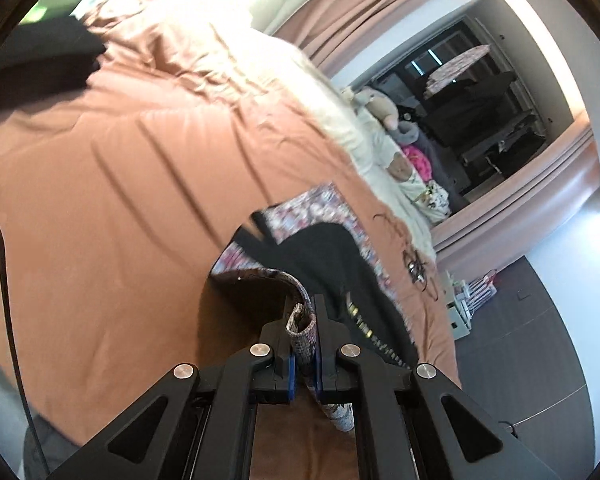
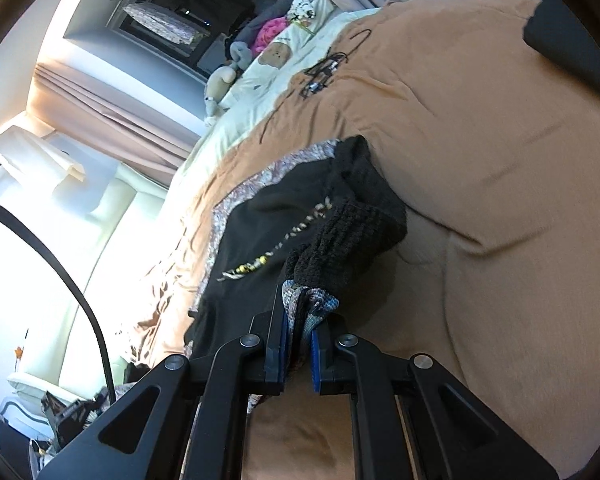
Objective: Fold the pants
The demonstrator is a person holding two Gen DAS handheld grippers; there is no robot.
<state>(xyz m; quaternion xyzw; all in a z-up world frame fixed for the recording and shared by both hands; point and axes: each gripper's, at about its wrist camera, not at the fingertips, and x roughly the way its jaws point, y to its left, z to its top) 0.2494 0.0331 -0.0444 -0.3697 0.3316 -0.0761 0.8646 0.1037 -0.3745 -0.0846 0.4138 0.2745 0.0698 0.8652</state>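
The pants [image 1: 300,216] are floral-patterned fabric lying on the brown bedspread [image 1: 120,200], with a black garment [image 1: 332,256] on top of them. My left gripper [image 1: 303,312] is shut on a lifted edge of the patterned pants. In the right wrist view the pants [image 2: 236,200] show as a floral border around the black garment [image 2: 268,216]. My right gripper [image 2: 300,312] is shut on a bunched patterned edge of the pants, with black knit fabric [image 2: 352,232] heaped just beyond the fingers.
A dark garment [image 1: 40,56] lies at the far left of the bed. A tangle of cables [image 2: 324,68] rests on the bedspread [image 2: 480,140]. Plush toys and pillows [image 1: 396,148] line the bed's far side. Curtains [image 1: 380,4] and a mirror lie beyond.
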